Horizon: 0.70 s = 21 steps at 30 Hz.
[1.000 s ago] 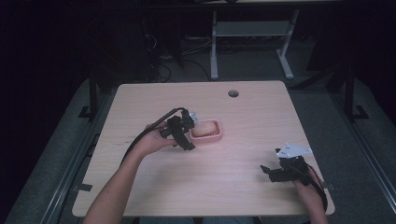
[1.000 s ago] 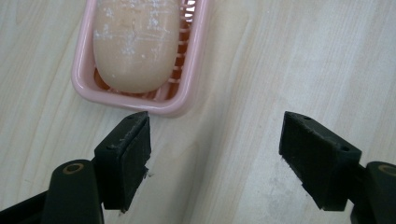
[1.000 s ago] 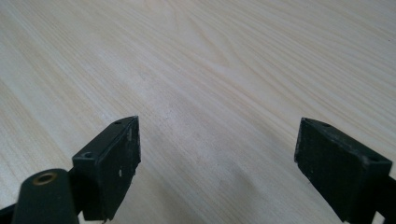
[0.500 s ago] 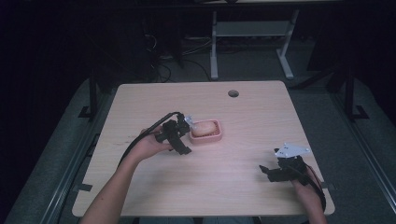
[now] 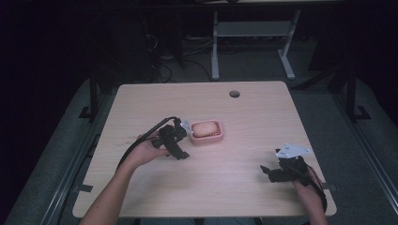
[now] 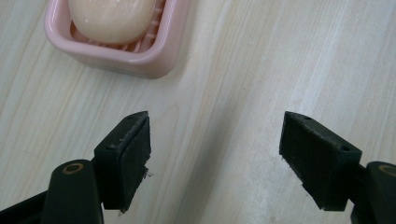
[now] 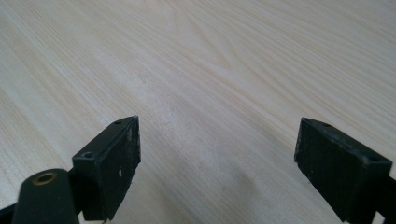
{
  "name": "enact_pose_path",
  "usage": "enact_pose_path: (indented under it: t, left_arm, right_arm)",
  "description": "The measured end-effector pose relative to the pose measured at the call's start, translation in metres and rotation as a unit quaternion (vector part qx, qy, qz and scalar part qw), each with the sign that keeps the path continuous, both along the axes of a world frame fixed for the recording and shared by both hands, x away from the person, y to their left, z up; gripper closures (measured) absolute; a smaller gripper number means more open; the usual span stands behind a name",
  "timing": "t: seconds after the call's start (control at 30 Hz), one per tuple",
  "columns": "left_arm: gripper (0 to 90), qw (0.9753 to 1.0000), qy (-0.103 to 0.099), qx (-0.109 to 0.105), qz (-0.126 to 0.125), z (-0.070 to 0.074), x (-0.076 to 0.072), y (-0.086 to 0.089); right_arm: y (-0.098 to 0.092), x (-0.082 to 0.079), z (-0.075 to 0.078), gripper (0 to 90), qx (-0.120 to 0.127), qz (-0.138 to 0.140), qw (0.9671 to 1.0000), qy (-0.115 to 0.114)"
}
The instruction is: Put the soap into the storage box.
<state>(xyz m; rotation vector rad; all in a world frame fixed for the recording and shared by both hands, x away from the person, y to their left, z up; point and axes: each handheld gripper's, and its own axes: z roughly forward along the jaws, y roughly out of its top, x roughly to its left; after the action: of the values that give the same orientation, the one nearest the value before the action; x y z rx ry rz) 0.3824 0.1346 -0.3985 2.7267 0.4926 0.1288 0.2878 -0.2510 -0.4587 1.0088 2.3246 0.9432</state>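
Left tongs (image 5: 180,143) now farther back from the soap dish (image 5: 207,137), toward the person.

My bench (image 6: 280,60) looks like pale wood with long, thin grain lines, and its top is smooth and not very shiny. The pink soap dish (image 6: 154,58) looks like smooth plastic, a bit glossy, with little ribs inside. The soap (image 6: 112,18) in it is peach-coloured and looks smooth and a little waxy, with a soft shine. The fingers (image 6: 128,158) of my left gripper (image 6: 217,161) are black and dull, with rough, scuffed edges and small pale specks. The fingers (image 7: 112,163) of my right gripper (image 7: 217,165) look the same: black, matt and a bit worn.
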Motion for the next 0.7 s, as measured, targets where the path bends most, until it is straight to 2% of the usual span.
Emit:
enact_pose_path:
  t: [0.7]
  left_arm:
    - [24.5,0.9998,-0.004,-0.015,0.011,-0.005,-0.017,0.020]
  right_arm:
    - [0.000,0.000,-0.001,13.8,-0.003,-0.009,1.0000,0.003]
